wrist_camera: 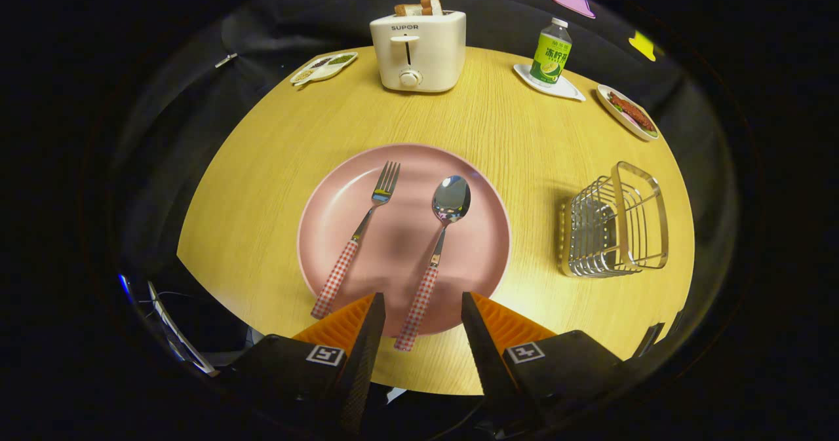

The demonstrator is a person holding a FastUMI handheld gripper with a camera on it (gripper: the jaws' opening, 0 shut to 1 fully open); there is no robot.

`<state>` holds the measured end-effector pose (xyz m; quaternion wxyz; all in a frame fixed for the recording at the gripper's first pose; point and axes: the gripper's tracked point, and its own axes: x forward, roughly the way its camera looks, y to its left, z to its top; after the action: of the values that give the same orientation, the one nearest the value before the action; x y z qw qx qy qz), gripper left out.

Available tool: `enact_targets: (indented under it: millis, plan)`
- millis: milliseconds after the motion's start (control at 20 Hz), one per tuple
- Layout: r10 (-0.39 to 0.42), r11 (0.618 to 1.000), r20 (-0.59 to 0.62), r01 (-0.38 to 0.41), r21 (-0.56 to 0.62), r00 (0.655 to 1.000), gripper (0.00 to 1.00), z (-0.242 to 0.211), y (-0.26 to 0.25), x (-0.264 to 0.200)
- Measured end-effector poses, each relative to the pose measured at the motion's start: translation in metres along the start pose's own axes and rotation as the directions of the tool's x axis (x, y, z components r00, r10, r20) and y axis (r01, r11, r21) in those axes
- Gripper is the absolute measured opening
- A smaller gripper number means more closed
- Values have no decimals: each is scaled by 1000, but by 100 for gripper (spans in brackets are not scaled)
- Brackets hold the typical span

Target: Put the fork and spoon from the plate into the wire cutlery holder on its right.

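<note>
A: gripper point(419, 310) nearest cam, fingers point(367, 336) spread wide, gripping nothing. Spoon handle end sits in the gap between them, over the plate's near rim.

B: spoon position?

A: spoon point(438, 257) on the pink plate point(328, 231), bowl pointing away, red-check handle toward the gripper. Fork point(359, 234) lies just left of it, tines away, handle end crossing the rim beside the left finger. The two are apart, not touching.

B: holder?

A: wire cutlery holder point(613, 221) right of the plate on the table point(262, 166), clear gap between them.

B: rest of the table?

A: far edge: toaster point(418, 51) with bread in it, divided dish point(324, 67) to its left, green-label bottle point(550, 54) on a white coaster, small plate of food point(626, 112) furthest right.
</note>
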<state>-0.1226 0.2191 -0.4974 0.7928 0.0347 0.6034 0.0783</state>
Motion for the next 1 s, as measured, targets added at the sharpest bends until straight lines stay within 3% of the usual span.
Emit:
enact_targets:
  millis: [100,200,300,400,500,800,1000]
  plan:
    - [-22,1000,-14,22,14,1000,71,0,0,10]
    - [-39,999,-38,40,24,999,62,0,-3,18]
    - [-56,998,-75,59,30,996,43,-6,-5,25]
    - [-67,997,-119,72,39,991,40,-14,-7,29]
    - [-97,994,-115,103,44,989,16,-10,-14,29]
    - [-37,994,-74,44,104,997,13,2,-10,2]
    - [38,998,-7,-38,51,999,13,21,-15,-48]
